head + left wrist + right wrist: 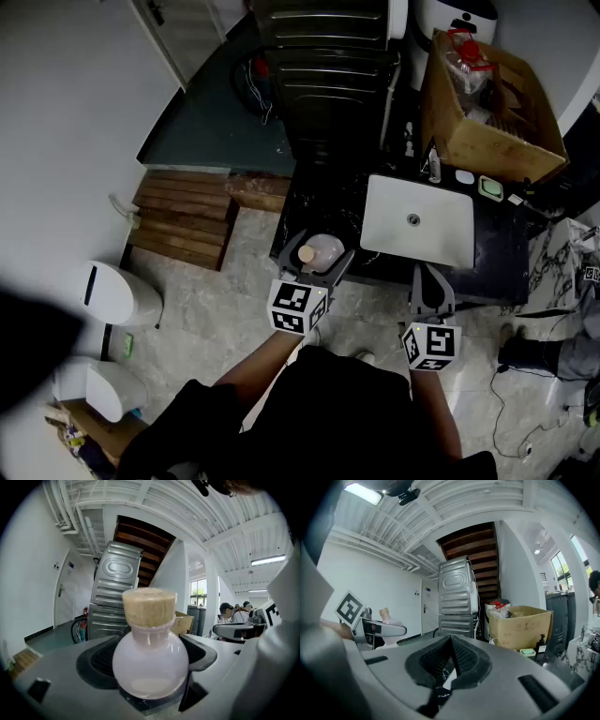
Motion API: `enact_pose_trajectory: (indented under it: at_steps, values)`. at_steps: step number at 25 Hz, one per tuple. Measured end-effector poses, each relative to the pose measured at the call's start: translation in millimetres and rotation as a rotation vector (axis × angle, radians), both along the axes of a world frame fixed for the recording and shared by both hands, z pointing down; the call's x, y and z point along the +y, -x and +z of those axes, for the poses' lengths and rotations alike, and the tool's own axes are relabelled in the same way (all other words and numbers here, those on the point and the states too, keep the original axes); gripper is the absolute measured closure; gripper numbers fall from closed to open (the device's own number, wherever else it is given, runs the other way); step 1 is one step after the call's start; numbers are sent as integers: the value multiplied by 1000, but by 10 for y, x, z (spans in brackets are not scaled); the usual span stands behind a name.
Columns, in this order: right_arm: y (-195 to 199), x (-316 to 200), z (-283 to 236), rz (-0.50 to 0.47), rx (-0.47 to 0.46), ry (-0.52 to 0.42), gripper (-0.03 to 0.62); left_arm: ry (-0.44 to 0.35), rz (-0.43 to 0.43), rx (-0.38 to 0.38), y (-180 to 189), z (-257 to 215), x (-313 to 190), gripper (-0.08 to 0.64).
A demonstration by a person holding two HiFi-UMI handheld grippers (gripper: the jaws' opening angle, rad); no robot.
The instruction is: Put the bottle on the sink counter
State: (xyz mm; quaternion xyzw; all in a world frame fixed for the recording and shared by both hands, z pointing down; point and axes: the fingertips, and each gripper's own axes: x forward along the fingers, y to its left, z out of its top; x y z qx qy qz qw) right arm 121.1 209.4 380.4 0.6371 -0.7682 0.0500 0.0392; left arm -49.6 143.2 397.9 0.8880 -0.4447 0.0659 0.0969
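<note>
While the bottle (150,660) stood upright on the left end of the black sink counter (319,202), my left gripper (322,259) flanked it with jaws spread wide, pads apparently not pressing. My right gripper (450,645) sat at the counter's front edge, jaws closed on nothing.

Count, near to far:
- hand-held grippers: 2, the left hand-held gripper (318,257) and the right hand-held gripper (430,275)
- corked bottle (150,663): 1
- counter (317,201): 1
- sink basin (441,239): 1
- pump bottle (540,644): 1
- cardboard box (473,145): 1
</note>
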Motion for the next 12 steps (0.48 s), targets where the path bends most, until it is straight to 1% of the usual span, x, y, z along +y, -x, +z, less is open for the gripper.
enact_pose_trajectory:
  at_steps: [4,8,12]
  values:
    - [-29,1,-9,-8,6,-10,555,-10,3,-6,-49,-28,-57,170]
    - [-200,30,-121,8,-79,-83,554,-15,-11,-17,-129,-41,-65,170]
    - [-350,33,-99,-14,-56,-78,554,-19,-22,-25,-271,-34,-29,170]
